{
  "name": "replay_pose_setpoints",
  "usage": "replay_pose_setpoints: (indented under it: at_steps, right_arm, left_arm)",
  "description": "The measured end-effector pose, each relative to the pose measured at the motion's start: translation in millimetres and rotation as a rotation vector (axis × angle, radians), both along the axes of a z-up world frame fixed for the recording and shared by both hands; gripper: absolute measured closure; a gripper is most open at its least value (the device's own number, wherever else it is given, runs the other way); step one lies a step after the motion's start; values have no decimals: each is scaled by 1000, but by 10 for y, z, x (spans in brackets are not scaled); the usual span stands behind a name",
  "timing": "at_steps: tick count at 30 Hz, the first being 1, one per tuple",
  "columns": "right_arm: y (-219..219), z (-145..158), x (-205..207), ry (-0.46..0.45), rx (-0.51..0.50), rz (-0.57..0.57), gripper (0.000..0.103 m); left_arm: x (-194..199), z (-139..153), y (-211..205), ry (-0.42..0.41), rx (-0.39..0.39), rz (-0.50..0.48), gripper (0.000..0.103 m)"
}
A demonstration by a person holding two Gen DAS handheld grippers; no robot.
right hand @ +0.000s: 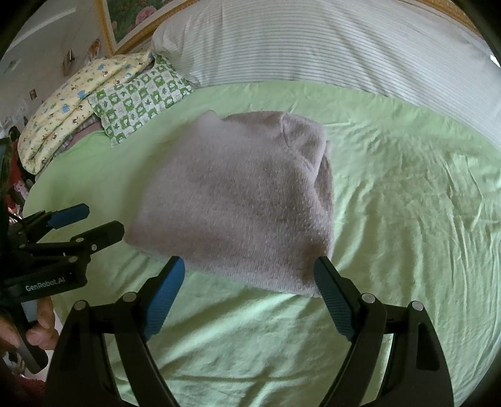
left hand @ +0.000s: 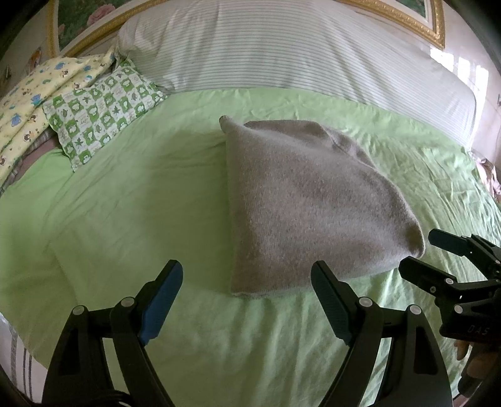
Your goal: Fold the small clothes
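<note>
A folded grey fleecy garment lies on the green bed sheet; it also shows in the right wrist view. My left gripper is open and empty, hovering at the garment's near edge. My right gripper is open and empty, just in front of the garment's near edge. The right gripper also shows at the right of the left wrist view, beside the garment's near right corner. The left gripper shows at the left of the right wrist view, beside the garment's left edge.
A long white striped bolster lies across the head of the bed. A green-and-white checked pillow and a yellow patterned quilt lie at the far left. A gold picture frame hangs behind.
</note>
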State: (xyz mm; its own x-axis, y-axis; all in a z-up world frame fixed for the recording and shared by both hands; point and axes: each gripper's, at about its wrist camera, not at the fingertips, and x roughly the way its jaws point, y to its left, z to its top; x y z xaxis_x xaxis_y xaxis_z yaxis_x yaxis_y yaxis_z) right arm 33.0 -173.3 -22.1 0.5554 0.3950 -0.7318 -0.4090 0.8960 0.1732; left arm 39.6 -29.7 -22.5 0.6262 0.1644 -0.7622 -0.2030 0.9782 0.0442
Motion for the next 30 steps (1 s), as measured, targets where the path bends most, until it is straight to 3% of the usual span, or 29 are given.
replay_pose_setpoints:
  at_steps: [30]
  right_arm:
    - [16,-12,114,-1,-7,20,18]
  left_arm:
    - [4,-12,71,1,-18,19,18]
